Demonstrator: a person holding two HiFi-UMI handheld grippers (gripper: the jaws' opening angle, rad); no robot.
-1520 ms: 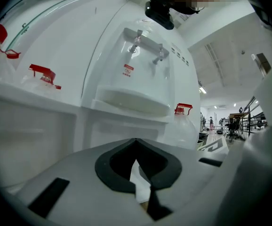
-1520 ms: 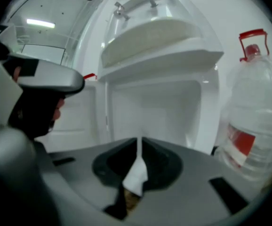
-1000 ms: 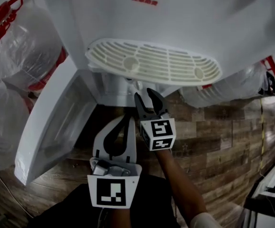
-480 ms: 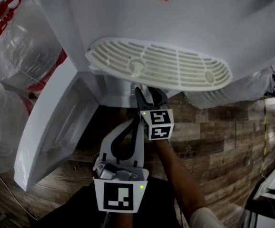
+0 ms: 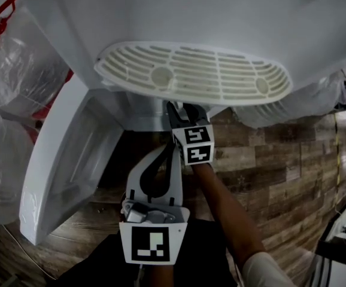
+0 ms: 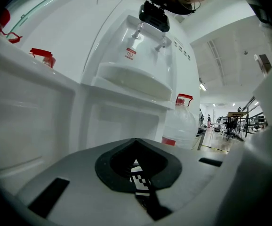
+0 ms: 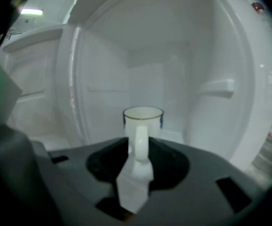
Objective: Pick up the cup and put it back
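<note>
Right gripper [image 5: 185,109] spread, jaws just been closing; cup [image 7: 143,118] handle between them, centre frame, ungripped. I should seat it deeper before clamping.

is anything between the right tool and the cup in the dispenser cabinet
Nothing visible. The cup stands alone in the white compartment, handle facing the right tool and lined up with the gap between its jaws, which just closed a little but are apart, gripping nothing.
</note>
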